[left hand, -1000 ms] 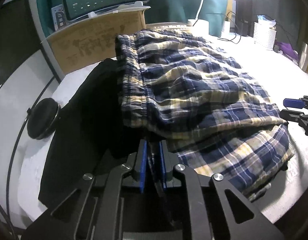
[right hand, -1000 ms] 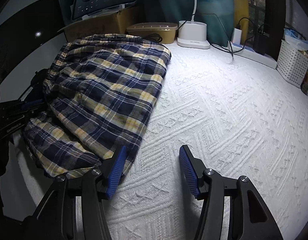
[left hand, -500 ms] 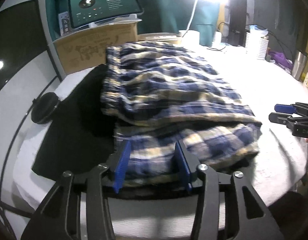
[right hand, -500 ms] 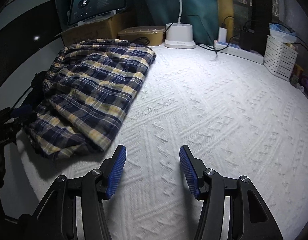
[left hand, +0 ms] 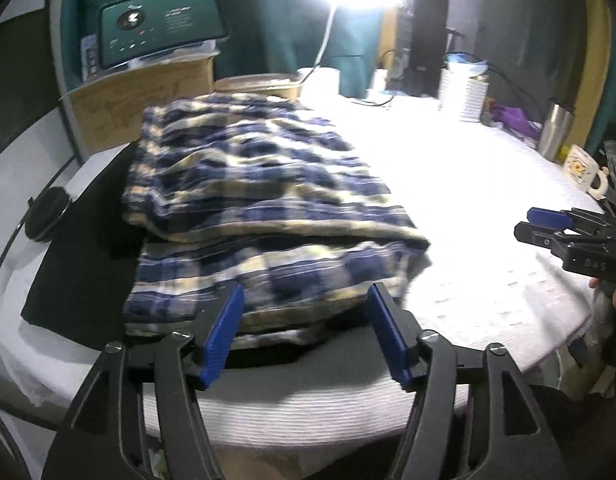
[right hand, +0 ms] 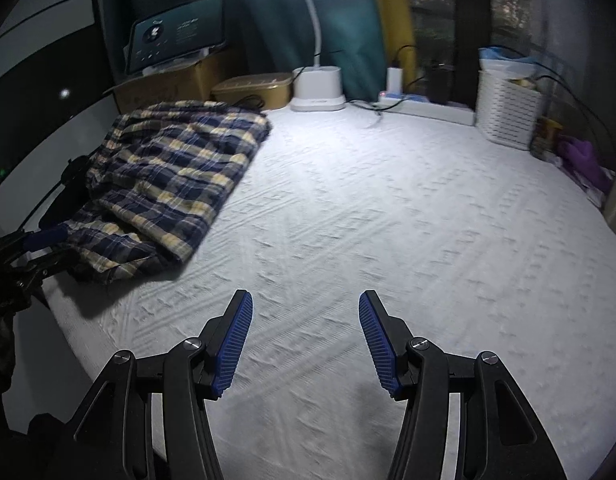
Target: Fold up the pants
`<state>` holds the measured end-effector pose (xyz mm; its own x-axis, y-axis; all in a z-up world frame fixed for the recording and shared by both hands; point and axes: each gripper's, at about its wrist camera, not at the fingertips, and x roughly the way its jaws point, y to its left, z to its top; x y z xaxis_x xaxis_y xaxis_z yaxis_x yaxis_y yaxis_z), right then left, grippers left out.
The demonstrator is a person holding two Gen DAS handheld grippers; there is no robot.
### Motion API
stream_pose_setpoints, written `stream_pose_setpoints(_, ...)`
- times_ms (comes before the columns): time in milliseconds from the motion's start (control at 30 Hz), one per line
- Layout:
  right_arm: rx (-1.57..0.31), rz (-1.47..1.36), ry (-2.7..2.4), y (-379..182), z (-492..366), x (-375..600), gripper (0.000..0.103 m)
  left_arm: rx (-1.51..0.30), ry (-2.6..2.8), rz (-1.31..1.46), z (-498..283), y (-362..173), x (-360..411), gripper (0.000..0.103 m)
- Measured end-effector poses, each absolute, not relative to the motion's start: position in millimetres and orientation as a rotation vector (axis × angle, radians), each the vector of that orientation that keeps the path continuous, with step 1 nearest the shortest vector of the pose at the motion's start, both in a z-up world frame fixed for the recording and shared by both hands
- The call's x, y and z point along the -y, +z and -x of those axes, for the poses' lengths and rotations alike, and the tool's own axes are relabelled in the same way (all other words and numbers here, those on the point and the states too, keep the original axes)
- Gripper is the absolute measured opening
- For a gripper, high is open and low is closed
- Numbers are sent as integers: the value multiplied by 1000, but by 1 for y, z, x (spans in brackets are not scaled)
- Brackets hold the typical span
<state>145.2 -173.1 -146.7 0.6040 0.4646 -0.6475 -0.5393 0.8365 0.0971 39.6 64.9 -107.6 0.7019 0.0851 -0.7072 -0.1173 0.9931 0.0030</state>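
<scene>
**Both grippers spread, pants folded on table**

Left gripper [left hand: 303,332] jaws have just been opening, now spread; nothing pinched, plaid edge apparently just beyond the tips, view blurred. Right gripper [right hand: 305,340] spread and empty over the white textured cloth [right hand: 388,220]. Folded plaid pants [left hand: 259,208] lie at the table's left end, partly on a black cloth [left hand: 79,272], near a cardboard box [left hand: 143,96].

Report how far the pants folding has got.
Done, by the look of it: the plaid pants lie folded in layers at the left of the white bedspread, partly over a black cloth. In hand: nothing. The left tongs have just been opening and now stand open before the pants' near edge; the right tongs are open over bare bedspread. Left: at most tidying the loose lower layer.
</scene>
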Motion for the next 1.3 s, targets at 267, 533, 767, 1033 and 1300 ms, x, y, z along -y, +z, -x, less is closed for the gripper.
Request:
stream_pose_setpoints(267, -691, 73, 519, -140, -133, 214, 59, -763, 40, 17, -42, -96, -28, 70)
stream_pose_setpoints(533, -649, 50, 465, -127, -118, 248, 59, -718, -18, -14, -41, -74, -1, 70)
stream_pose_setpoints(767, -601, 14, 411, -114, -103, 279, 60, -664, -53, -43, -34, -51, 11, 70)
stream_pose_setpoints(1033, -557, -11, 365, -102, -89, 306, 61, -607, -93, -54, -24, -25, 23, 75)
stream_pose_setpoints(1300, -492, -7, 346, -82, -69, 317, 75, -513, -58, -59, -9, 2, 24, 84)
